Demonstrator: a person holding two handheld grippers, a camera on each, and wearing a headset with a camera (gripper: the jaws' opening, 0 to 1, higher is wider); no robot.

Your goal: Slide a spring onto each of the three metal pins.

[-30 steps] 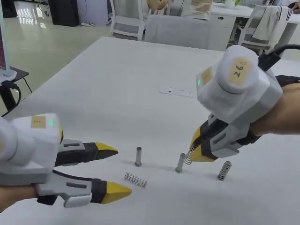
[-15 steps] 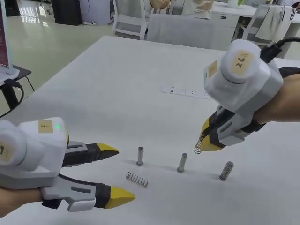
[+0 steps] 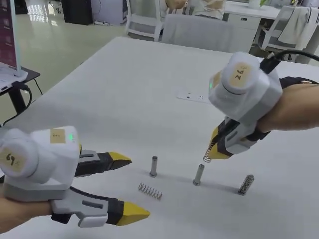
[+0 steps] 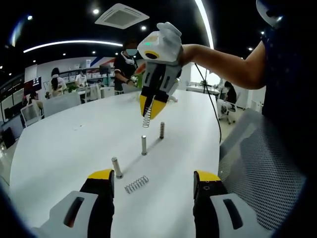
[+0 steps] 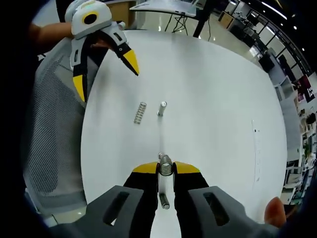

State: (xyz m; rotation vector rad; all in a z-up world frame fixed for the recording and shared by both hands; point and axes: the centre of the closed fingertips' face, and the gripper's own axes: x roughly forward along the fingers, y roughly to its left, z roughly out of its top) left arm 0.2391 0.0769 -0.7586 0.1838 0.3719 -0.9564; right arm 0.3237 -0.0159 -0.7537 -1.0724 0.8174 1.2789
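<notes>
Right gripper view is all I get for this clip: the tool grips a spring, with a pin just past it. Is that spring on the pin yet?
Observer: No. In the left gripper view the held spring in the right tool hangs above the middle pin, with a gap under its lower end.
Operator: Is any pin finished?
Observer: One. In the head view the third pin, at the right of that picture, stands with a fitted spring around it.
</notes>
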